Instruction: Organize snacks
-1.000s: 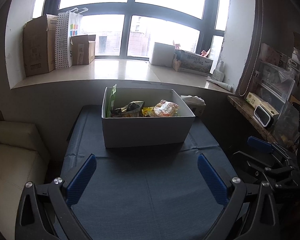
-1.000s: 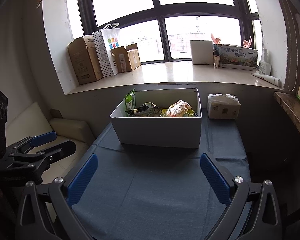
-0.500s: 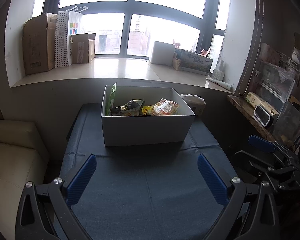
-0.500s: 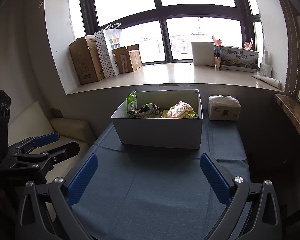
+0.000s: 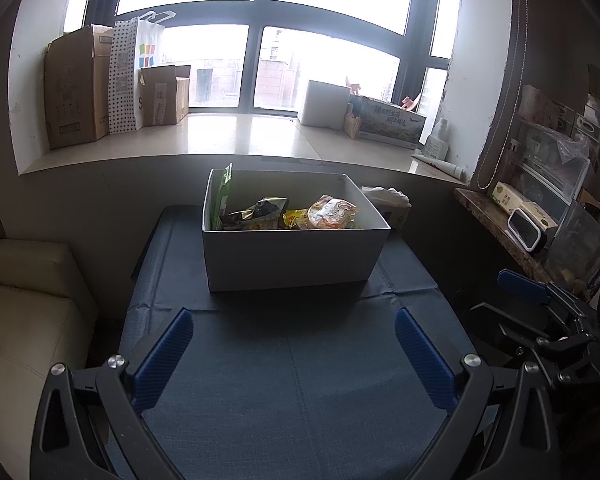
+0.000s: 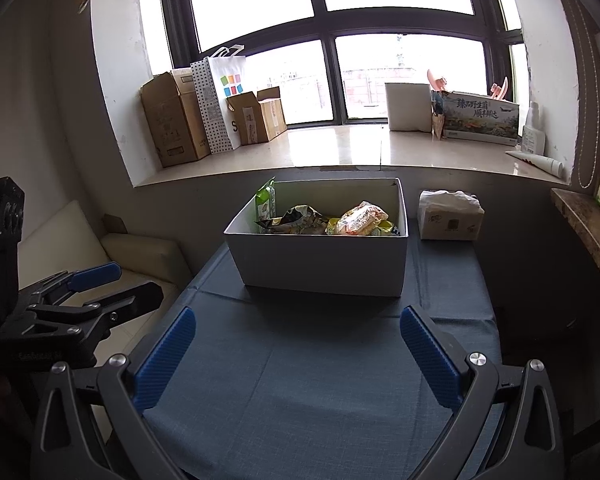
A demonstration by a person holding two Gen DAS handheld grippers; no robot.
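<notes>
Snacks fill box; blue tablecloth bare in front.

The left tool is sitting level and pointing forward, its two blue-padded fingers spread wide apart with nothing between them. The right tool is posing the same way, blue pads splayed wide and gripping nothing. Each is showing in the other's view: the right tool at the left camera's right edge, the left tool at the right camera's left edge, side by side and well apart.
</notes>
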